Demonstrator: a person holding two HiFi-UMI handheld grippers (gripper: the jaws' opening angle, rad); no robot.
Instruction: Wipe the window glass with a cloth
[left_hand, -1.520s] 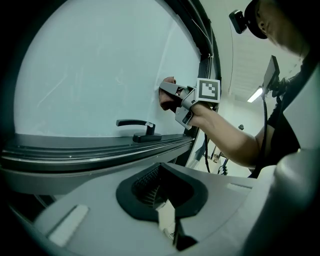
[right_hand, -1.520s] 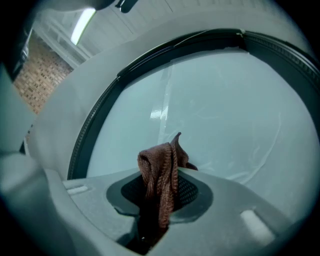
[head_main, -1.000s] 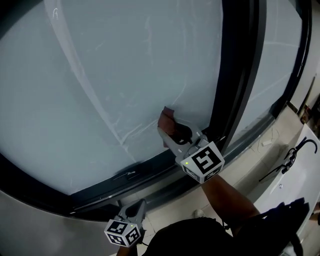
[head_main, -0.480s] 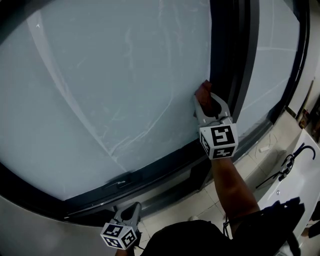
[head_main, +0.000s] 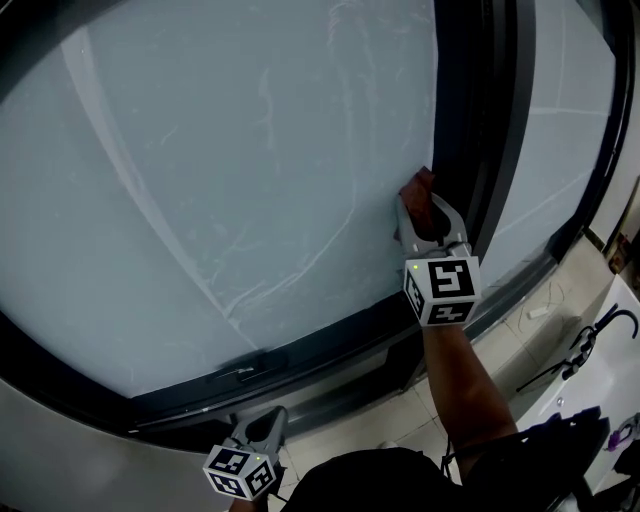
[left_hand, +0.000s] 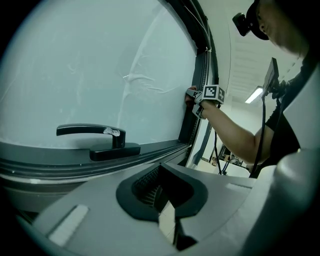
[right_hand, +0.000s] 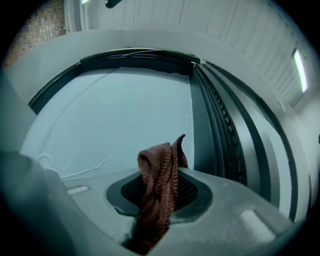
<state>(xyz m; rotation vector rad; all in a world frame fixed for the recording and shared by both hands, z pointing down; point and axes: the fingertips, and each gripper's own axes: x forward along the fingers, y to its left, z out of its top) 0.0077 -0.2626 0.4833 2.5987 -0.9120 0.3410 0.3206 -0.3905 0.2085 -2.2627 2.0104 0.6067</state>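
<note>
So the right gripper (head_main: 424, 212) has its jaws clamped on a bunched-up brown cloth (head_main: 417, 187), with a tuft poking out past the tips. I'd guess that's deliberate, so fabric meets the pane and not hard plastic. In the right gripper view the cloth (right_hand: 160, 172) stands up from between the jaws like a little wad. It's pressed to the window glass (head_main: 250, 150) over at roughly 3 o'clock of the pane, just beside the dark vertical frame bar (head_main: 480, 120), so this looks like the edge of a stroke where grime tends to collect. The forearm reaches up from 5 o'clock to get there. The left gripper (head_main: 268, 420) hangs low at 6 o'clock, below the sill, with its jaws together and nothing in them. It seems parked out of the way since wiping is a one-hand job. Its camera looks at the black window handle (left_hand: 92, 132) on the bottom rail. There are pale streaks (head_main: 250, 262) around 7 o'clock of the glass, so plenty left to wipe.
</note>
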